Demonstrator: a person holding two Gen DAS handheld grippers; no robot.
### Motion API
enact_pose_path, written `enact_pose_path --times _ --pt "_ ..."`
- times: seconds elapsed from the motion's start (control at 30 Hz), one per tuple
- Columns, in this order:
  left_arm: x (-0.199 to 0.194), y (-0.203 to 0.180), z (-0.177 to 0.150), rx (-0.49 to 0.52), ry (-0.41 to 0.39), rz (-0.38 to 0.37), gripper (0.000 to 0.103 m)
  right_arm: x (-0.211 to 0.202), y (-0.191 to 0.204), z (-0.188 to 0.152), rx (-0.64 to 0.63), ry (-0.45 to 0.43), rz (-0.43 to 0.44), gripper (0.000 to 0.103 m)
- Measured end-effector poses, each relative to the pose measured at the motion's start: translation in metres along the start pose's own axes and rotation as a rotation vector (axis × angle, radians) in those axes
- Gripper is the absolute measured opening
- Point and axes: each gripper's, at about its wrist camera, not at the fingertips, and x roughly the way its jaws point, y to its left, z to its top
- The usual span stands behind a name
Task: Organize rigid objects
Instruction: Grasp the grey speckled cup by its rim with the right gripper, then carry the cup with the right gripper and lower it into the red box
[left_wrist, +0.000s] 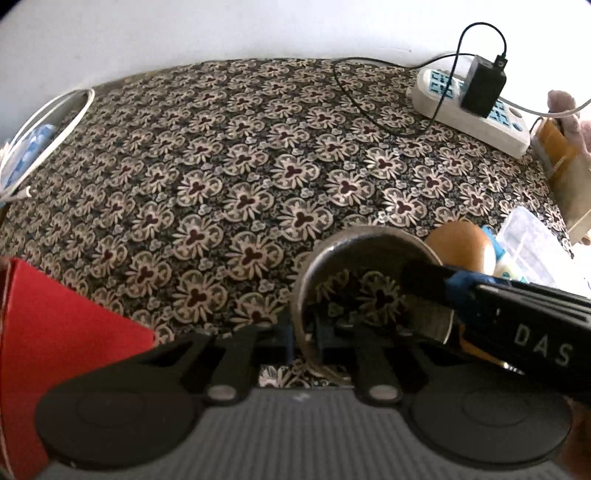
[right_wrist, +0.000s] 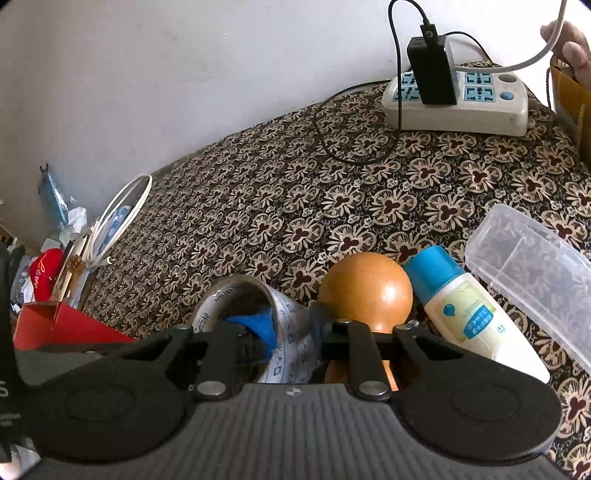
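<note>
On the desk, covered with a flowered cloth, both grippers meet at a roll of tape. Left gripper: jaws closed on the near wall of the roll, one finger inside the ring and one outside. Right gripper: jaws clamped on the wall of the same roll, blue pad visible inside the ring; in the left wrist view its black body crosses the roll from the right.

Just right of the roll: a brown wooden ball-headed object, then a white bottle with a blue cap lying on its side, touching it, then a clear plastic box.

Left of the roll: a red box. Far side of the desk, near the wall: a white power strip with a black charger plugged in.
</note>
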Motion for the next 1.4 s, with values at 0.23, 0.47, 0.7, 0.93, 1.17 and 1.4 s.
enact_pose_path --times 0.23,0.47,0.7,0.93,1.17,1.4 --pt "-0.026 0.003 -0.02 0.019 -0.005 -0.014 0.008 -0.025 0.009 -0.02 -0.003 -0.013 0.021 0.0" --pt "-0.074 0.0 -0.063 0.075 -0.02 -0.027 0.008 -0.072 0.012 -0.055 0.019 0.002 0.086 0.0" --pt "-0.122 -0.005 -0.117 0.134 -0.07 -0.023 0.008 -0.115 0.013 -0.098 0.038 0.036 0.121 0.0" --pt "-0.175 0.012 -0.125 0.129 -0.195 -0.044 0.007 -0.154 0.046 -0.102 0.013 -0.04 0.147 0.0" --pt "-0.229 0.081 -0.101 0.136 -0.379 -0.023 0.007 -0.168 0.127 -0.088 -0.084 -0.197 0.189 0.0" --pt "-0.222 0.184 -0.085 0.104 -0.399 0.049 0.008 -0.112 0.217 -0.096 -0.203 -0.211 0.214 0.0"
